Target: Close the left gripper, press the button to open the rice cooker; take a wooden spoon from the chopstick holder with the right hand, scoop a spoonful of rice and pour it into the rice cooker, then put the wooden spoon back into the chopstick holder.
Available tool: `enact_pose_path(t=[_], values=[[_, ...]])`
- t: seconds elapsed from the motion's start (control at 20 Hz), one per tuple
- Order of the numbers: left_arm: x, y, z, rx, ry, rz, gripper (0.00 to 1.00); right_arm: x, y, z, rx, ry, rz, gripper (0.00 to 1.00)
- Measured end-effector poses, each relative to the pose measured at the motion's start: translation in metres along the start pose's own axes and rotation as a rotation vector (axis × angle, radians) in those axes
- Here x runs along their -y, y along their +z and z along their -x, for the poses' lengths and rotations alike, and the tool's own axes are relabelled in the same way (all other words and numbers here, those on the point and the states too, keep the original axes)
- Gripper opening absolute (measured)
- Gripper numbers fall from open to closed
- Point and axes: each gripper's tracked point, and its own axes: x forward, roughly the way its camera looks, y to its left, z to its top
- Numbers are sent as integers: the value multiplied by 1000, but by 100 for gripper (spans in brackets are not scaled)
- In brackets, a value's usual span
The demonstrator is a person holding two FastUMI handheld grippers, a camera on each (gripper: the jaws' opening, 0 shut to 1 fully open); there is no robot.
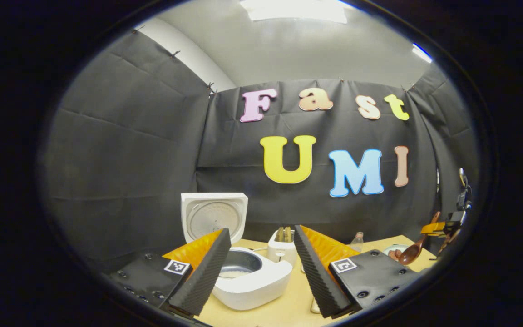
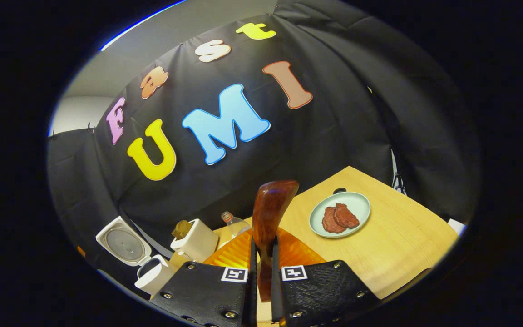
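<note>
In the left gripper view we see our left gripper (image 1: 261, 268) with its fingers spread wide and nothing between them, hanging above the near part of the table (image 1: 288, 304). Past the fingers stands the rice cooker (image 1: 254, 281), its lid (image 1: 214, 218) swung up and standing upright toward the table's back edge, the inner pot (image 1: 241, 263) exposed; we cannot tell what lies in it. Just behind the cooker, near the back edge, sits the chopstick holder (image 1: 282, 250) with a few handles standing in it, and a small clear bottle (image 1: 357, 243) stands beside it farther along the back. Toward the table's far right side we see the right gripper (image 1: 443, 227) holding the wooden spoon (image 1: 413, 252), whose bowl hangs low near a plate (image 1: 395, 250). In the right gripper view our right gripper (image 2: 261, 268) is closed tight on the wooden spoon (image 2: 268, 218), both fingers pressing its handle, which rises upright between them; the spoon's bowl is hidden from this side. Beyond it the table (image 2: 402, 245) carries a pale green plate (image 2: 357, 204) with reddish-brown slices (image 2: 338, 217) on it, near the back edge. On the other side we see the chopstick holder (image 2: 198, 240), the bottle (image 2: 234, 225) just beside it, and the rice cooker (image 2: 155, 277) with its lid (image 2: 123, 245) open.
</note>
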Motion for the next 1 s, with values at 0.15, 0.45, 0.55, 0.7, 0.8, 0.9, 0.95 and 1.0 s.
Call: enact_pose_path(t=[0.15,0.45,0.55,0.7,0.8,0.9,0.95,1.0], values=[[6,-6,0,-19,-2,-1,97,23,-17,0,-30,-35,13,13],[6,-9,3,-26,4,-15,96,43,-41,-3,-85,-75,14,13],[5,-10,5,-29,5,-9,97,45,-47,-4,-99,-76,8,14],[3,-11,5,-29,6,-14,99,43,-49,1,-111,-60,-10,17],[2,-10,2,-27,3,-10,96,40,-44,2,-91,-40,-31,29],[2,-8,0,-24,0,-7,97,45,-33,10,-62,-52,-8,47],[1,-7,-2,-21,-1,-8,97,45,-29,14,-50,-53,8,58],[1,-7,-4,-21,-2,-8,96,47,-23,18,-36,-66,28,68]])
